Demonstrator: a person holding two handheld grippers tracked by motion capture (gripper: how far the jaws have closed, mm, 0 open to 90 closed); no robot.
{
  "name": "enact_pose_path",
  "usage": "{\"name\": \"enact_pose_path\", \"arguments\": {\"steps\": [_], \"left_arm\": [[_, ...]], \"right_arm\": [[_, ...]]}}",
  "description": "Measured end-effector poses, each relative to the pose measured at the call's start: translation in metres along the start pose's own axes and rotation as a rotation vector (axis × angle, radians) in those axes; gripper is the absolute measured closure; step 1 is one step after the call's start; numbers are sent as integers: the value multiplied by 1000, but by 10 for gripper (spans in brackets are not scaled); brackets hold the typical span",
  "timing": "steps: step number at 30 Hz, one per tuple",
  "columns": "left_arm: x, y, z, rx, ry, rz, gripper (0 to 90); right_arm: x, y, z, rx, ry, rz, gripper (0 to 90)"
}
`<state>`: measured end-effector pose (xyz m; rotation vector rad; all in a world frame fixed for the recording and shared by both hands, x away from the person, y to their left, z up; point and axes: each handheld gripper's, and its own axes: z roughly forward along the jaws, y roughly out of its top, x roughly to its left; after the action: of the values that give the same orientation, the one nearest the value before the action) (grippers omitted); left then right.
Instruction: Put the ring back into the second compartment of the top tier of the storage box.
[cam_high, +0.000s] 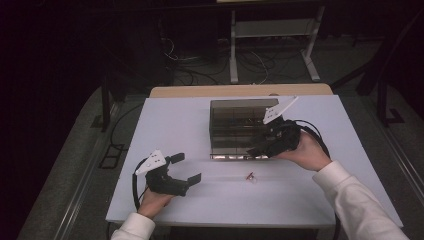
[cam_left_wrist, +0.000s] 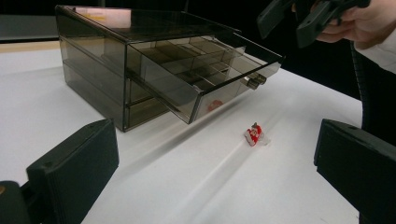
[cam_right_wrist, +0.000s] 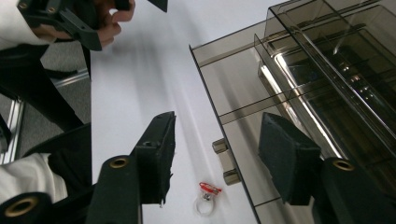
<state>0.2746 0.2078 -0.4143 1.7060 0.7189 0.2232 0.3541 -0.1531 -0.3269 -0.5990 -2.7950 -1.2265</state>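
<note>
A smoked see-through drawer box (cam_high: 235, 120) stands mid-table with its top drawer (cam_left_wrist: 201, 70) pulled out. My right gripper (cam_high: 260, 148) hovers at the drawer's front. In the right gripper view its jaws (cam_right_wrist: 218, 123) stand open on either side of the metal handle (cam_right_wrist: 224, 161) without touching it. A small ring with a red stone (cam_high: 249, 176) lies on the table just in front of the drawer, also as the ring (cam_left_wrist: 254, 133) and the ring (cam_right_wrist: 208, 196). My left gripper (cam_high: 187, 167) rests open near the front left, empty, facing the box (cam_left_wrist: 93, 60).
The white table (cam_high: 175, 125) has bare room to the left of the box and along its front edge. Beyond the far edge are a wooden board (cam_high: 240, 90), a metal frame (cam_high: 272, 30) and cables on the floor.
</note>
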Motion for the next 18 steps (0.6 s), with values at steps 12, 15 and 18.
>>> {"name": "enact_pose_path", "arguments": {"steps": [12, 15, 18], "left_arm": [[0, 1, 0, -6, 2, 0, 0], [0, 1, 0, -10, 3, -2, 0], [0, 1, -1, -11, 4, -4, 0]], "right_arm": [[18, -10, -10, -27, -51, 51, 318], [20, -14, -11, -41, -53, 66, 290], [23, -18, -11, -38, -60, 78, 249]]}}
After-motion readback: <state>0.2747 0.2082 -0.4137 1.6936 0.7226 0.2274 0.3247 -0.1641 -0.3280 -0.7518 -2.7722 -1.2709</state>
